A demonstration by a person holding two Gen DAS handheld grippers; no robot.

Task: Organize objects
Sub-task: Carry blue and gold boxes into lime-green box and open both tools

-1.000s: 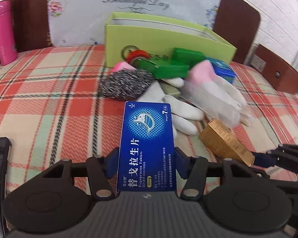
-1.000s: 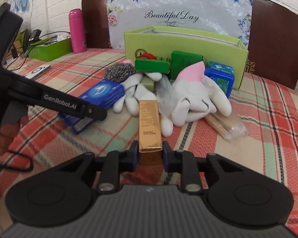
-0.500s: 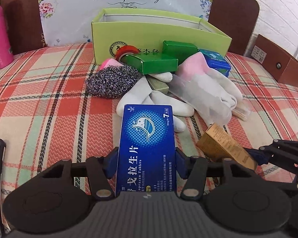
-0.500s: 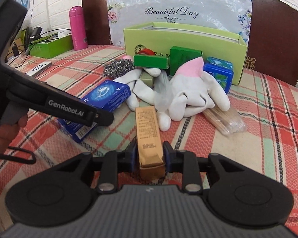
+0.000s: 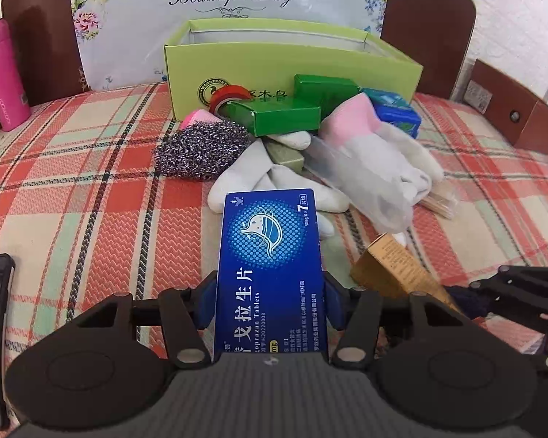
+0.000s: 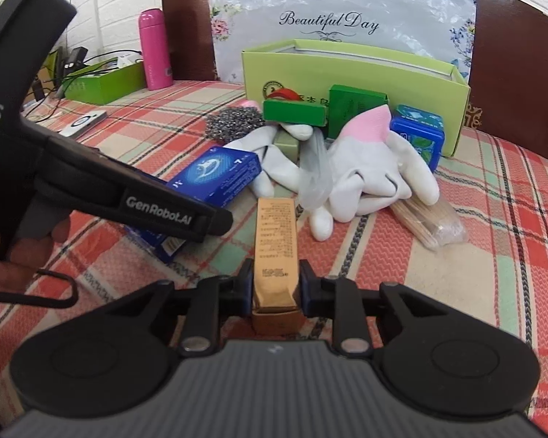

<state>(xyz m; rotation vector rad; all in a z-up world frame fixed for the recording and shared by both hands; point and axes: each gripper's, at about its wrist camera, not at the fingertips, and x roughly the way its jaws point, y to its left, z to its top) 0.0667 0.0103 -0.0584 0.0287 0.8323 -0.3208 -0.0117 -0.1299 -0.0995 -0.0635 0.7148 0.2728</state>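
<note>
The left gripper (image 5: 270, 301) is clamped on a flat blue cardboard tablet box (image 5: 270, 266), which sits between its two fingers and points forward, toward the pile of objects. The right gripper (image 6: 275, 290) is closed on a narrow gold cardboard box (image 6: 276, 241); the box lies lengthwise between the fingers, with its far end near the white rubber gloves with pink cuffs (image 6: 369, 168). Both boxes are low over the red and green checked tablecloth (image 5: 73, 189); whether they touch it, I cannot tell.

Behind the pile stands an open light green cardboard box (image 5: 292, 54); what is inside it is hidden by its front wall. In front of this box lie two dark green small boxes (image 5: 285, 116), a red tape roll (image 5: 228, 96), a grey metal scouring pad (image 5: 201, 148), a blue tin (image 6: 418, 137) and a clear bag of wooden toothpicks (image 6: 425, 221), all close together around the gloves.
</note>
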